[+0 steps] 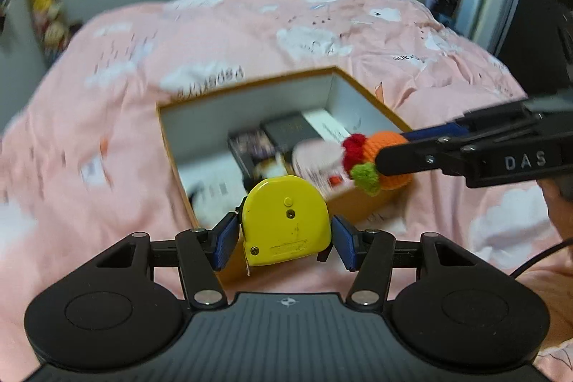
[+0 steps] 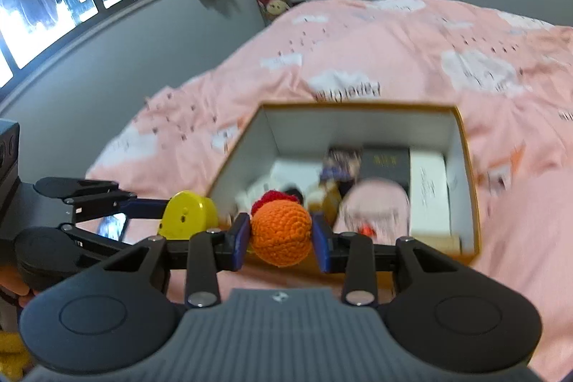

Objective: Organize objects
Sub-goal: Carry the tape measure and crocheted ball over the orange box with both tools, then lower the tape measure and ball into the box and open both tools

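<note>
Gripping a yellow tape measure (image 1: 284, 220), the left claw (image 1: 284, 237) is hovering at the open box's (image 1: 361, 97) near edge on the bed (image 1: 250, 34); the right claw (image 2: 281, 235) is clamping a crocheted orange toy (image 2: 281, 231) beside it. Both are seemingly being carried boxward; next calls for lowering inside and releasing.

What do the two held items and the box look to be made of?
Yellow tape measure: glossy hard plastic, likely, with a screw and scuffs. Orange ball: crocheted yarn, stitches visible. Box: probably cardboard, brown outside, matte white inside.

A yellow tape measure (image 1: 285, 221) and orange crocheted toy (image 2: 280, 230) are hanging clamped above the near edge of the open box (image 1: 365, 91).
</note>
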Motion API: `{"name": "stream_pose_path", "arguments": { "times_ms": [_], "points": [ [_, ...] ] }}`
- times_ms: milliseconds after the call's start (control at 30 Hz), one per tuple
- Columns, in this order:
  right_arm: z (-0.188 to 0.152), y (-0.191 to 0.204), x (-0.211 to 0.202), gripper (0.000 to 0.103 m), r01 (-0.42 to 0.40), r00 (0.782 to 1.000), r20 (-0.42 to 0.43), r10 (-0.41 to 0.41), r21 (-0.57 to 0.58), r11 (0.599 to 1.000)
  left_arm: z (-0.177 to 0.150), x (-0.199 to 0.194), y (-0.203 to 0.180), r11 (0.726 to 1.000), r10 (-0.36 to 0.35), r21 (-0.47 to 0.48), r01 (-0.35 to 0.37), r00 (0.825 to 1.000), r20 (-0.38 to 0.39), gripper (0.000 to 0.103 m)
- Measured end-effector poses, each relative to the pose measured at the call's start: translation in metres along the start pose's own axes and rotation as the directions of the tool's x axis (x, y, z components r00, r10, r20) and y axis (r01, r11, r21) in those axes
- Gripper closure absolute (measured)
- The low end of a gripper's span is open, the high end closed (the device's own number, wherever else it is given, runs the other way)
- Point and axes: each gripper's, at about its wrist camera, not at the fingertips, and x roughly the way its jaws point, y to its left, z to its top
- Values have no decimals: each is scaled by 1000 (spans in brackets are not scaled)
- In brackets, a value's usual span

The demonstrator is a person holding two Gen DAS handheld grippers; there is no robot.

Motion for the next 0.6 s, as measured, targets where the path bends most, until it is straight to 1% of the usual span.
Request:
{"name": "stream_pose_path", "arguments": {
  "times_ms": [67, 133, 233, 300, 367, 500, 533, 600],
  "points": [
    [15, -2, 8, 64, 6, 1000, 12, -6, -7, 1000, 20, 11, 6, 998, 2, 61, -1, 1000, -15, 38],
    [29, -9, 24, 64, 10, 1000, 12, -10, 9, 1000, 35, 28, 8, 990, 41, 139, -35, 998, -38, 38],
    [46, -25, 53, 64, -13, 1000, -4, 14, 73, 997, 56, 67, 15, 968, 115, 234, -90, 989, -95, 38],
    [53, -37, 75, 64, -17, 1000, -20, 19, 107, 994, 64, 93, 15, 943, 150, 316, -103, 981, -127, 38],
    [58, -48, 99, 64, -40, 998, -44, 48, 153, 987, 68, 115, 16, 916, 170, 390, -98, 973, -157, 38],
    [65, -67, 143, 64, -86, 990, -86, 111, 250, 965, 73, 152, 21, 883, 183, 467, -47, 951, -249, 38],
    [67, -71, 155, 64, -89, 988, -95, 119, 271, 959, 72, 159, 22, 867, 188, 497, -33, 946, -265, 38],
    [68, -76, 173, 64, -92, 986, -107, 128, 294, 951, 71, 173, 25, 841, 223, 541, -29, 928, -298, 38]
  ]
}}
